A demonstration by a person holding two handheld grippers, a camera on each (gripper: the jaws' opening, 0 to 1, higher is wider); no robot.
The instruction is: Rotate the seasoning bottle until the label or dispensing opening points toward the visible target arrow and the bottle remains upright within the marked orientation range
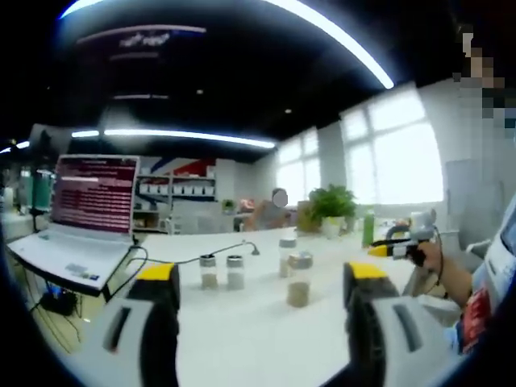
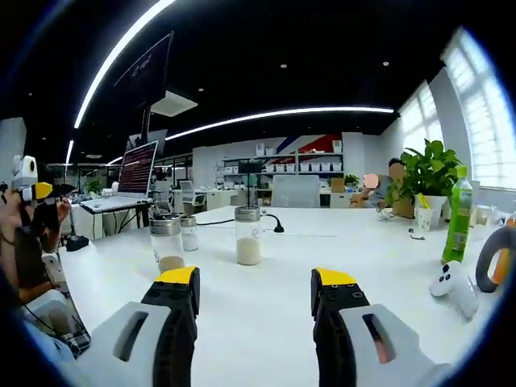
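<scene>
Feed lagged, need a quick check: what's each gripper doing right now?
Left gripper: open, holding nothing, bottles ahead.
Right gripper: open, holding nothing, short of the table's bottles.

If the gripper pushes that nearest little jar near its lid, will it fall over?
Probably it could tip. The jar is taller than wide, and the powder fills just its bottom, so a low push likely slides it on the smooth table. It looks like clear glass with a metal lid, so it is likely hard, slippery and breakable.
</scene>
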